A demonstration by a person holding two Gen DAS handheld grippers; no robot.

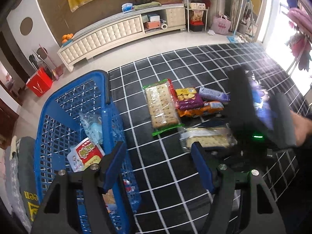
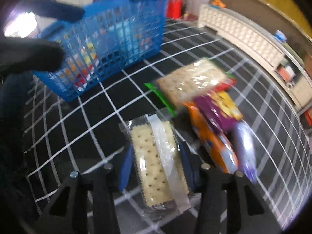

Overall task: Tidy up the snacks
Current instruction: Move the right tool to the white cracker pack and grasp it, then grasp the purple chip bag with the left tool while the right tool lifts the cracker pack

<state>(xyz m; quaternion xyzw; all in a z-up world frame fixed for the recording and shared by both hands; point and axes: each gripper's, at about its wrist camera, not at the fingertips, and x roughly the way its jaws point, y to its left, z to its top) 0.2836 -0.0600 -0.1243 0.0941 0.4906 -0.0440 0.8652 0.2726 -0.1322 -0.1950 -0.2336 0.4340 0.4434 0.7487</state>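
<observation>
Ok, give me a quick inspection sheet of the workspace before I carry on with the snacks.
Surface: black mat with a white grid, laid on a pale tiled floor.
Job's things: blue basket already holds a few packets; clear cracker pack sits between the right gripper's fingers; green-edged cracker pack, purple-yellow bag, orange pack and lilac pack lie grouped on the mat.
Clutter: nothing seen on the mat besides snacks.
Grippers: left gripper open, empty, beside the basket; right gripper straddles the clear pack, contact unclear through blur.
Cables: nothing seen.
Surroundings: cream TV cabinet, red box, pink bag.
</observation>
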